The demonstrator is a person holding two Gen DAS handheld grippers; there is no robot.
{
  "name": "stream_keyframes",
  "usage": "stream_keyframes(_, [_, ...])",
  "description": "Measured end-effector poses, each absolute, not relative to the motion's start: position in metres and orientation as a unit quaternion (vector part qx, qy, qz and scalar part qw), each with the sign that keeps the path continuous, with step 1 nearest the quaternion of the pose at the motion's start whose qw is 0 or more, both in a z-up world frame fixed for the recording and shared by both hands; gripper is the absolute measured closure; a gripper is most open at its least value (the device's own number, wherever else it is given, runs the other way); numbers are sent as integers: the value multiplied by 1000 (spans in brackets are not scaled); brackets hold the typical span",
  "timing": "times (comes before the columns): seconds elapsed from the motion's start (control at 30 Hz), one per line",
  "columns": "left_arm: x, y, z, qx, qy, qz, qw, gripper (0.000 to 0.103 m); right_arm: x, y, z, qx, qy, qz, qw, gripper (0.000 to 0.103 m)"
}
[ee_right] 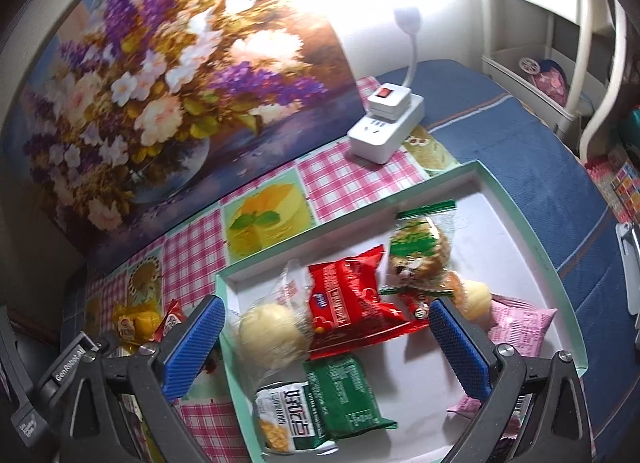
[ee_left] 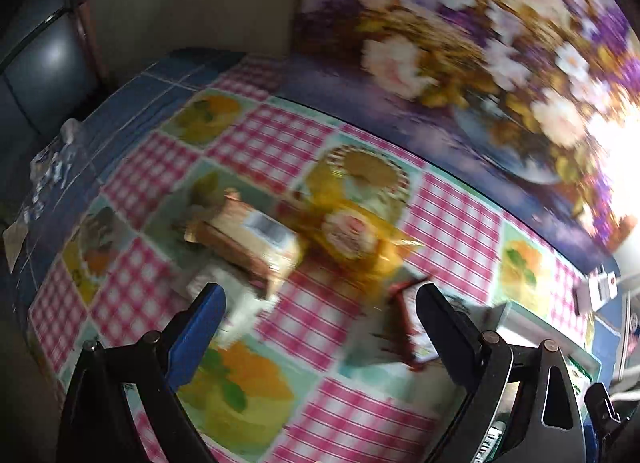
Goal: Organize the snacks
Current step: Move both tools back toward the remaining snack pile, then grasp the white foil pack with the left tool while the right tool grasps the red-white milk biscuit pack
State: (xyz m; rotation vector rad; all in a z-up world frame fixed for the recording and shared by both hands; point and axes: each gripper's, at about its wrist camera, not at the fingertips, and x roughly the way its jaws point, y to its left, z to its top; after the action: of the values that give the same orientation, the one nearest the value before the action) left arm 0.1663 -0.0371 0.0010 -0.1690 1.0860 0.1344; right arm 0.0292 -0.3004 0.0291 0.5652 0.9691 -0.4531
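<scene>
While both grippers gape empty, left gripper point(ee_left: 320, 315) is nearer the yellow snack point(ee_left: 352, 233), lying just ahead, outside the tray point(ee_right: 532, 239).

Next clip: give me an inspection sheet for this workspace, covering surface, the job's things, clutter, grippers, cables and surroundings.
Surface: pink checked tablecloth with fruit pictures; blue cloth beyond it.
Job's things: tray holds a red packet, green packet, round bun, pink packet and other wrapped snacks. Yellow snack and brown packet lie on the cloth outside the tray.
Clutter: white power strip.
Grippers: left gripper open, empty; right gripper open, empty, over the tray.
Cables: nothing seen.
Surroundings: flower painting behind the table; white shelf at right.
</scene>
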Motion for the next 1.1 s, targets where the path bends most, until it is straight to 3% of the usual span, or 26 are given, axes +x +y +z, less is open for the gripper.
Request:
stream_keyframes(0.63, [174, 96, -11, -137, 509, 173, 832, 7, 65, -238, 30, 223, 481, -148, 835, 0])
stream_keyframes(1.1, [177, 128, -41, -171, 546, 169, 802, 7, 95, -165, 5, 145, 519, -84, 838, 0])
